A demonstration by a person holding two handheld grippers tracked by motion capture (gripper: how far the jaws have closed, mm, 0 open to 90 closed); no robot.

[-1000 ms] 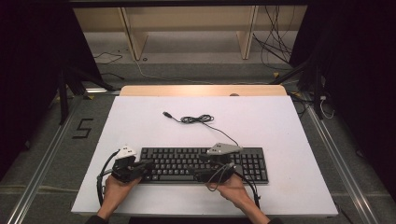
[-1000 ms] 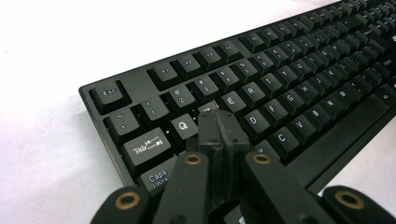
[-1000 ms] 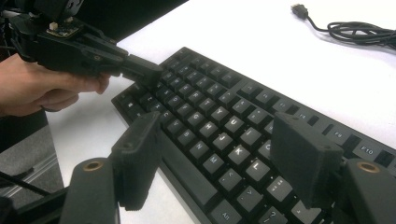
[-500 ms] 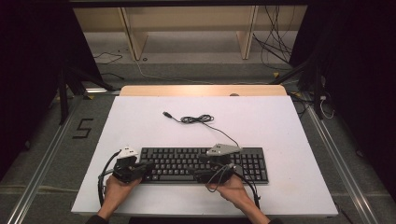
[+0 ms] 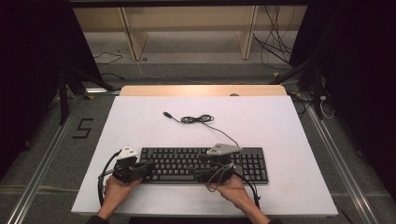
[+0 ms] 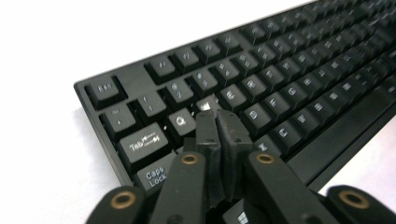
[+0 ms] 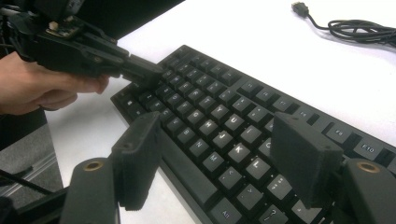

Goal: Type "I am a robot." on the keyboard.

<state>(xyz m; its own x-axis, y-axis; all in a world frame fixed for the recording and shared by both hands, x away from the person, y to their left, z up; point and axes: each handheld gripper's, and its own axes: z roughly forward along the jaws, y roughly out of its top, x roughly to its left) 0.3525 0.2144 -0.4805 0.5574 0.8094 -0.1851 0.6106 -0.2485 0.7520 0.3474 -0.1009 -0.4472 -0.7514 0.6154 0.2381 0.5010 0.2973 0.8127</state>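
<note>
A black keyboard (image 5: 180,159) lies near the front edge of the white table (image 5: 261,121). Its cable (image 5: 197,119) runs back to a loose coil with the USB plug free. My left gripper (image 5: 148,166) is over the keyboard's left end. Its jaws stand together above the W and S keys (image 6: 217,116), having just been opening very slightly with nothing between them. My right gripper (image 5: 201,167) hovers over the middle keys, pointing left. Its jaws are spread wide and hold nothing (image 7: 215,130). The right gripper view also shows the left gripper (image 7: 140,70) and the hand holding it.
The coiled cable (image 7: 355,28) lies on the table behind the keyboard. A wooden strip (image 5: 201,90) borders the table's far edge, with shelving legs and floor cables beyond. Metal rails run along both sides of the table.
</note>
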